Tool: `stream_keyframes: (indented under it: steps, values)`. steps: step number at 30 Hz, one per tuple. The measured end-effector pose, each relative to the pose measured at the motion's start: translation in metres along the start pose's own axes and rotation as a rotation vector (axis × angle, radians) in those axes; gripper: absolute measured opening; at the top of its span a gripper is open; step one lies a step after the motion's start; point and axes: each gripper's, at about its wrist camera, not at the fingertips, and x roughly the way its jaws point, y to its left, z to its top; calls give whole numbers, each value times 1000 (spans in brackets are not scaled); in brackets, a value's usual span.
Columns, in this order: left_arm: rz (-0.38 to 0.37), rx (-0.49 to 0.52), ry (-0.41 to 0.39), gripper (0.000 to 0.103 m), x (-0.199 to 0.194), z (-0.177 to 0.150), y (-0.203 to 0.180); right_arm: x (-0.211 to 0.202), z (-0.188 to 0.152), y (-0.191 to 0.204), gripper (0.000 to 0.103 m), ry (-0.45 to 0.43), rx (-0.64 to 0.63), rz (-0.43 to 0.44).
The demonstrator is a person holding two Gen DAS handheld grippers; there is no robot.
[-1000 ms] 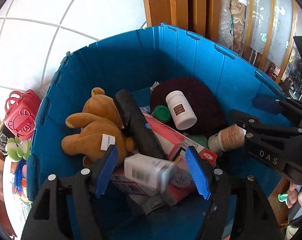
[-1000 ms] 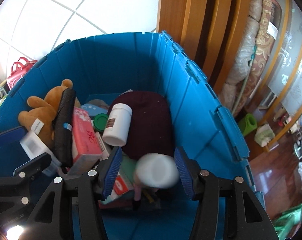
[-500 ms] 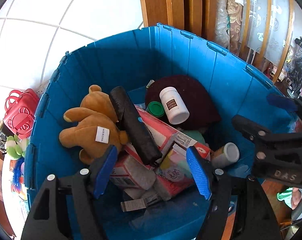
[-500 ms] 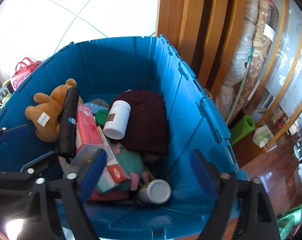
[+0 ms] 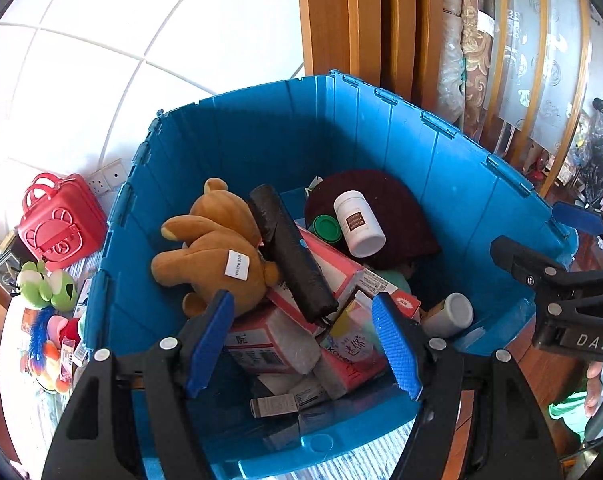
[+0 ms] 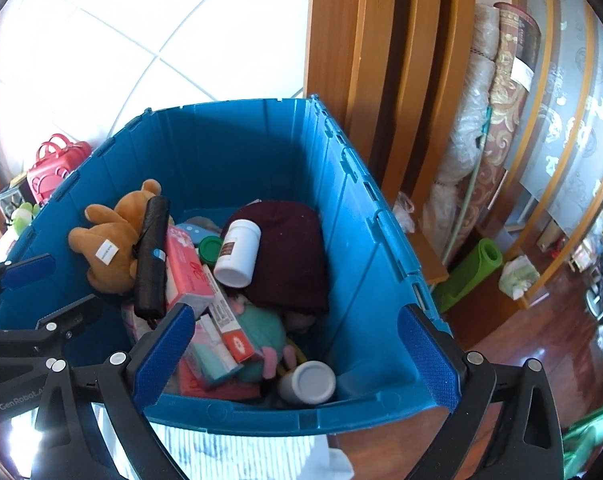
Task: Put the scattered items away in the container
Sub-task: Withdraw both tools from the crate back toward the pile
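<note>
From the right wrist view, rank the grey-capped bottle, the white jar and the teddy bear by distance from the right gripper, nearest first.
Relative to the right gripper:
1. Grey-capped bottle, lying in the bin's near corner between the fingers.
2. White jar, mid-bin on the maroon hat.
3. Teddy bear, far left.

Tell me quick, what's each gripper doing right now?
Left gripper: open, holding nothing.
Right gripper: opening wide, nothing between its jaws, above the blue plastic crate.

Right gripper (image 6: 297, 354): jaws opening, nothing between | blue crate (image 6: 365, 264): brown teddy bear (image 6: 109, 240), maroon hat (image 6: 289, 256), white bottle (image 6: 237, 254), white-capped jar (image 6: 307, 382)
</note>
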Motion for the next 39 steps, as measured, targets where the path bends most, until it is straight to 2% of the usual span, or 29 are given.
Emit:
stream_keyframes:
  steps: [11,21,30,39]
  values:
    - [25,-43,-44,71,-28,-13,24,-6,-3,20,103,-5,-16,22]
    - [64,-102,-94,71,-61,-33,70,-23,0,65,103,-44,-60,52]
    - [91,-178,-132,71,-91,-66,142,-42,3,140,103,-80,-115,74]
    - [131,-268,-131,71,-125,-133,259,-62,-3,261,103,-109,-169,116]
